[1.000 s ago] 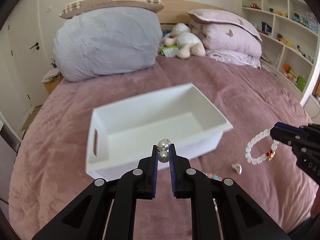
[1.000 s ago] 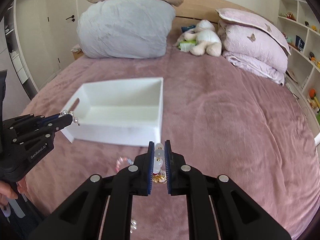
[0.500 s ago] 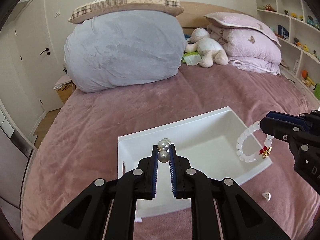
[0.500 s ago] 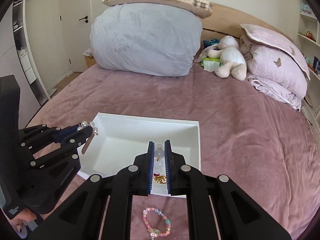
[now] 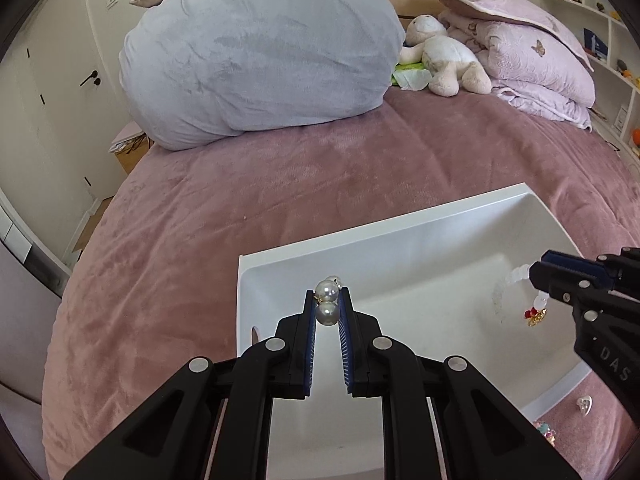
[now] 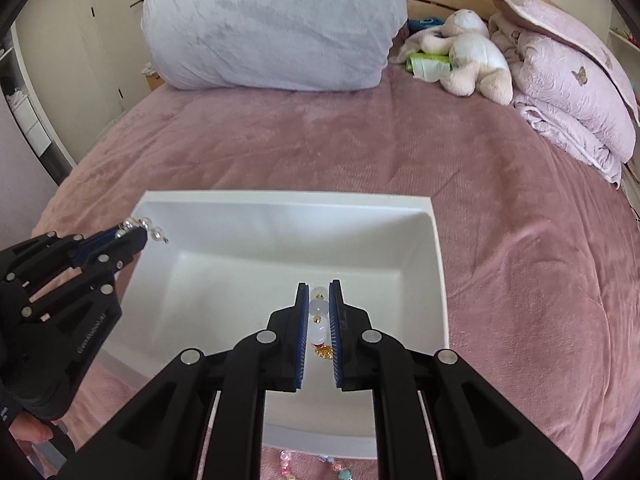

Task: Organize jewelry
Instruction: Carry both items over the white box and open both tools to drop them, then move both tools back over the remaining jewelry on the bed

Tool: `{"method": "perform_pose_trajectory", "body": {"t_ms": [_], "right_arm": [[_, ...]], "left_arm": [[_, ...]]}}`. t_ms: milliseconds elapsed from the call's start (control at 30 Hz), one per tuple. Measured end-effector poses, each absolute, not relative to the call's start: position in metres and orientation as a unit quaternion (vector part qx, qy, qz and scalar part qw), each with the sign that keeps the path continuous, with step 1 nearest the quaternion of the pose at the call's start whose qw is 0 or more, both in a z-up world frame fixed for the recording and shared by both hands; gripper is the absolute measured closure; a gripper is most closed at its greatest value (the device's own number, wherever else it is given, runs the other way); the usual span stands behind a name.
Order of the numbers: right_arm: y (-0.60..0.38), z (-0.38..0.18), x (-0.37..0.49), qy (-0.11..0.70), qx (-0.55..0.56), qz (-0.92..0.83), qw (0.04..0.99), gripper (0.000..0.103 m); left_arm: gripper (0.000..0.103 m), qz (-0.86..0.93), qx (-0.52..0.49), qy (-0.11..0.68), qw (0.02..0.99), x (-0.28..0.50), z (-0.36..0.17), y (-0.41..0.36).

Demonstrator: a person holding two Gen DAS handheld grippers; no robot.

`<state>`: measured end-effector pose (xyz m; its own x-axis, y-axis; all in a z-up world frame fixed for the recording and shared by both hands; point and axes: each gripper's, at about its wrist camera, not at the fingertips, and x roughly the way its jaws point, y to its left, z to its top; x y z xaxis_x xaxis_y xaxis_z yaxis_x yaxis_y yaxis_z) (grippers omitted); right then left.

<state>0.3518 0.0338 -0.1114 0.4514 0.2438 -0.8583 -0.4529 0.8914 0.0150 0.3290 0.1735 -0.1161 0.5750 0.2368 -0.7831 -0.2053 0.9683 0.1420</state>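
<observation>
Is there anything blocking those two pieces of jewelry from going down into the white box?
Nothing visible. The pearl piece in the left gripper and the white bead bracelet in the right gripper both hang over the open white box, whose visible floor looks bare.

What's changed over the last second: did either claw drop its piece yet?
No. Both claws moved from in front of the box to over it. Left claw still grips the pearls; right claw still holds the bracelet. Nothing released; the box hasn't moved.
</observation>
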Motion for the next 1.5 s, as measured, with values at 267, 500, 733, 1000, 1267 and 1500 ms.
{"method": "perform_pose_trajectory", "body": {"t_ms": [267,500,733,1000,1267,1500], "right_arm": [[0.037,-0.123,0.349,0.479,-0.136,0.201,0.843,0.086],[0.027,-0.096,0.334,0.444,-0.147,0.204,0.86,0.057],[-0.003,-0.05,0.308,0.402,-0.138,0.205,0.882,0.04],[-0.057,-0.031,0.25,0.389,-0.123,0.197,0.891,0.025],[-0.1,-0.055,0.199,0.428,-0.106,0.174,0.881,0.025],[-0.113,-0.085,0.16,0.451,-0.113,0.183,0.866,0.025]], "left_arm": [[0.062,0.137,0.024,0.446,0.884,0.331,-0.13,0.17],[0.058,0.132,0.021,0.441,0.888,0.326,-0.122,0.162],[0.052,0.105,0.056,0.41,0.904,0.306,-0.086,0.141],[0.02,0.062,0.05,0.393,0.916,0.249,-0.058,0.121],[0.01,0.019,0.082,0.419,0.904,0.2,-0.077,0.073],[0.01,-0.048,0.145,0.452,0.879,0.176,-0.11,0.042]]}}
